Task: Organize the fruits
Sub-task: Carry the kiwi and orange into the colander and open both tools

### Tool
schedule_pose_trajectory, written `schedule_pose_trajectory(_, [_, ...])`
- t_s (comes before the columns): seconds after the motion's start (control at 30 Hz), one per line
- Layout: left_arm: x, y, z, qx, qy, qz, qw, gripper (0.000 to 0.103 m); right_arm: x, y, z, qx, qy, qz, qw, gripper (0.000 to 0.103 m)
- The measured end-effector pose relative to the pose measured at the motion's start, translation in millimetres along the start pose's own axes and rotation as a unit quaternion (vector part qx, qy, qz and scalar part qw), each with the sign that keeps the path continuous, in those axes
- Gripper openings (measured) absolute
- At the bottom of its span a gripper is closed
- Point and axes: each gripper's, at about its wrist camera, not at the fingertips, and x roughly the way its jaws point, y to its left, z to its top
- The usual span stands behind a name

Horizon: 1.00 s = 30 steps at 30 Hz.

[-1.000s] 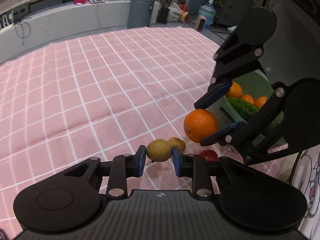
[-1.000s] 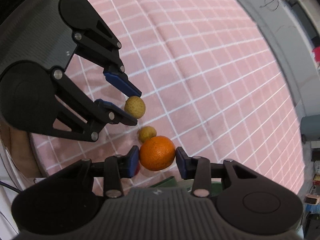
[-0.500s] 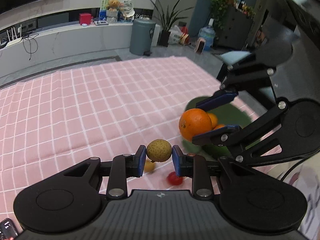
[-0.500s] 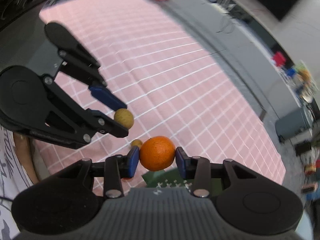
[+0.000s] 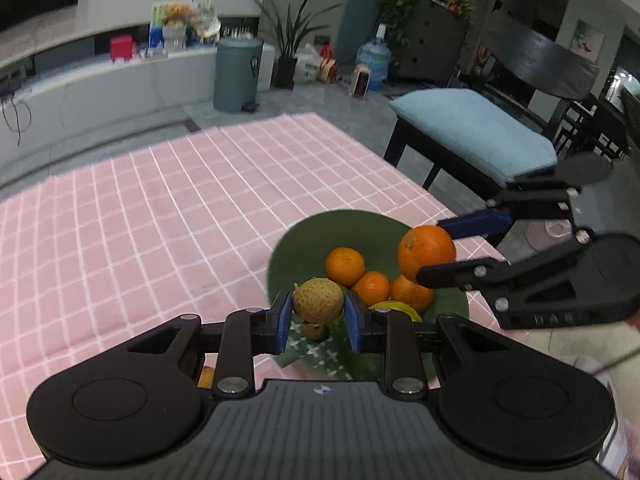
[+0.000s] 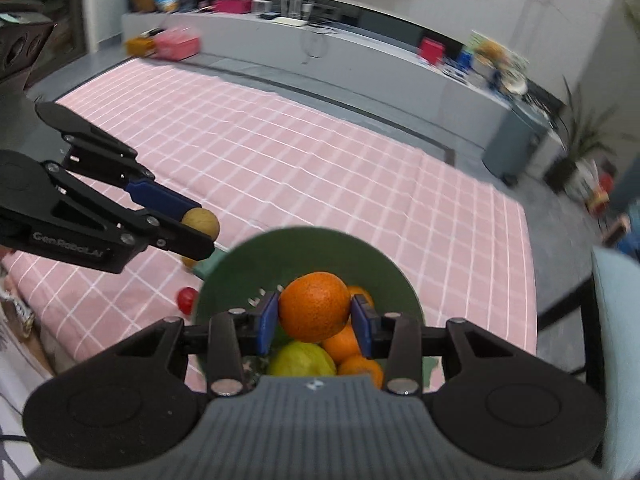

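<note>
My left gripper (image 5: 318, 316) is shut on a small yellow-brown fruit (image 5: 318, 300), held at the near left rim of the green bowl (image 5: 320, 232); it also shows in the right wrist view (image 6: 200, 222). My right gripper (image 6: 314, 322) is shut on a large orange (image 6: 314, 306), held above the bowl (image 6: 312, 244); the orange also shows in the left wrist view (image 5: 426, 252). The bowl holds several oranges (image 5: 345, 266) and a yellow-green fruit (image 6: 302, 360).
The bowl stands near the right end of a pink checked cloth (image 5: 160, 208). A small red fruit (image 6: 187, 298) and a yellow fruit (image 6: 190, 261) lie on the cloth left of the bowl. A bench with a blue cushion (image 5: 472, 128) stands beyond the table's right edge.
Both grippers have lifted and swung over the green bowl with their fruits still held. The bowl's inside has come into view. The loose fruits are left behind on the cloth.
</note>
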Motion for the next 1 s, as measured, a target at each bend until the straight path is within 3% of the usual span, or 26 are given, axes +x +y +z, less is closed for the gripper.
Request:
schedule_pose_trajectory(0.3, [42.6, -1.2, 9.1, -0.028, 0.052, 0.021, 0.9981, 0.031, 50.4, -20.7, -21.1, 0.066, 0.008, 0.016, 0.998, 0.036])
schedule_pose_trajectory(0.6, [66.0, -6.6, 11.0, -0.013, 0.078, 0.037, 0.9962, 0.031, 81.1, -31.9, -29.9, 0.082, 0.022, 0.021, 0.996, 0.036])
schedule_pose_trajectory(1.0, [76.8, -8.3, 10.5, 0.001, 0.091, 0.044, 0.9949, 0.031, 90.0, -22.8, -27.1, 0.045, 0.024, 0.025, 0.998, 0.038])
